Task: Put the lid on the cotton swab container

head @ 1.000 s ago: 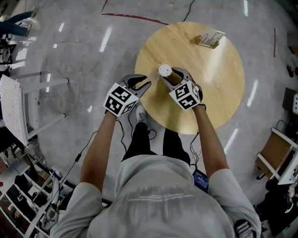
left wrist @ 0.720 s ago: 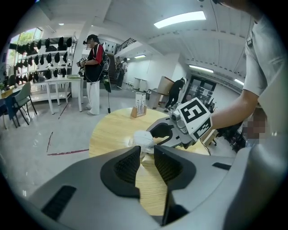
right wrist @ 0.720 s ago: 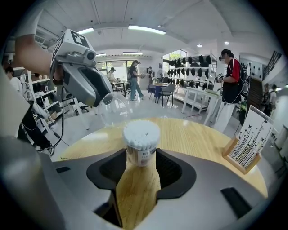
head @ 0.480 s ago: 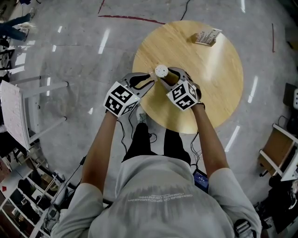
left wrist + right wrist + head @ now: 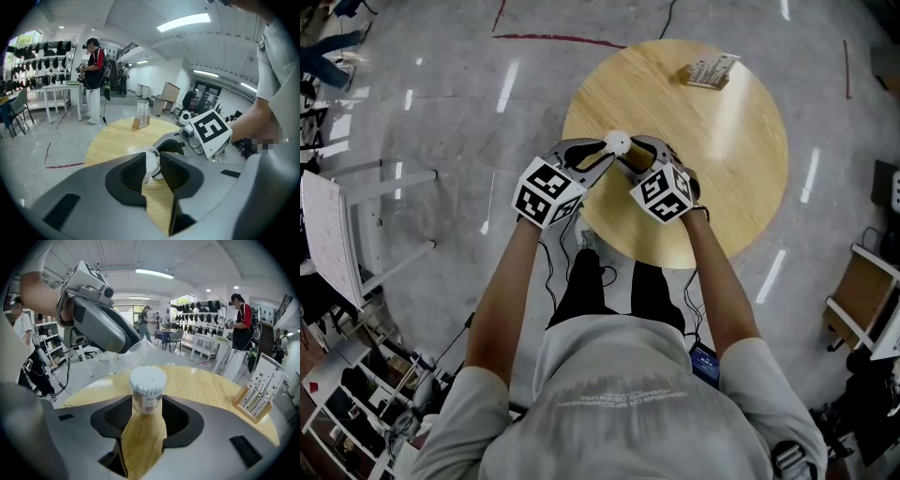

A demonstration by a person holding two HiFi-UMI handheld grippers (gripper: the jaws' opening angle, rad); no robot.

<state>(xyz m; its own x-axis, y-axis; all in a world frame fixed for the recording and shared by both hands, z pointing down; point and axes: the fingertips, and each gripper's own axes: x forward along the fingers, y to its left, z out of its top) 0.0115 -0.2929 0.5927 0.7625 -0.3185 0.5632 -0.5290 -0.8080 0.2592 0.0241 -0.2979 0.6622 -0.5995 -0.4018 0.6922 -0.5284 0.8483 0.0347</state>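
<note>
Clamps the open cotton swab container (image 5: 147, 391) between the pads of the right gripper (image 5: 631, 156), over the near edge of the round wooden table (image 5: 722, 141). Pinches the clear lid (image 5: 151, 157) in the left gripper (image 5: 601, 156), just beside the container's swab-filled top, not yet on it.

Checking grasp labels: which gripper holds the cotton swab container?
The right gripper: its jaws clamp the uncapped cotton swab container, while the left gripper holds only the clear lid.
</note>
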